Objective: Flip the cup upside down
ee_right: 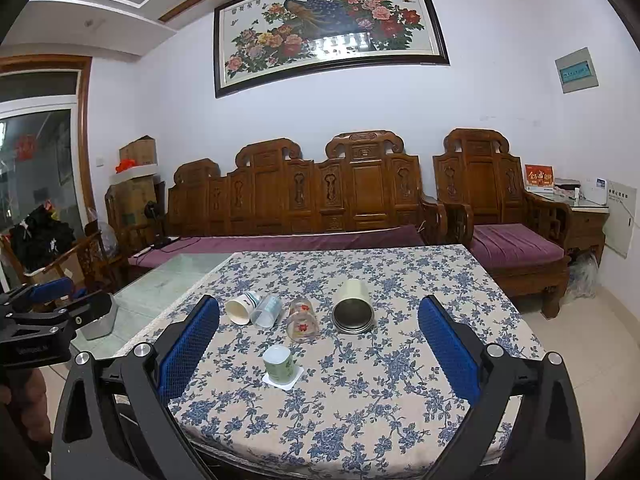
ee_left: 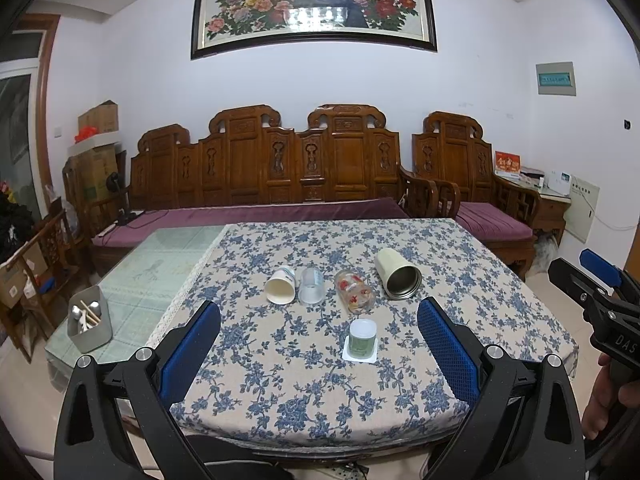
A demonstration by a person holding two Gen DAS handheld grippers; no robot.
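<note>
A small green cup [ee_left: 362, 335] stands bottom up on a white square coaster [ee_left: 360, 354] on the flowered tablecloth; it also shows in the right wrist view [ee_right: 278, 365]. Behind it four cups lie on their sides: a white paper cup [ee_left: 281, 285], a clear plastic cup [ee_left: 311, 286], a glass with red flowers [ee_left: 354, 292] and a cream metal tumbler [ee_left: 397, 269]. My left gripper [ee_left: 318, 344] is open and empty, hovering over the table's near edge. My right gripper [ee_right: 319, 344] is open and empty, likewise near the front edge.
A grey utensil holder [ee_left: 89, 320] with chopsticks and spoons stands on the glass tabletop [ee_left: 160, 264] at the left. A carved wooden sofa [ee_left: 264, 168] and armchair [ee_left: 472, 168] stand behind the table.
</note>
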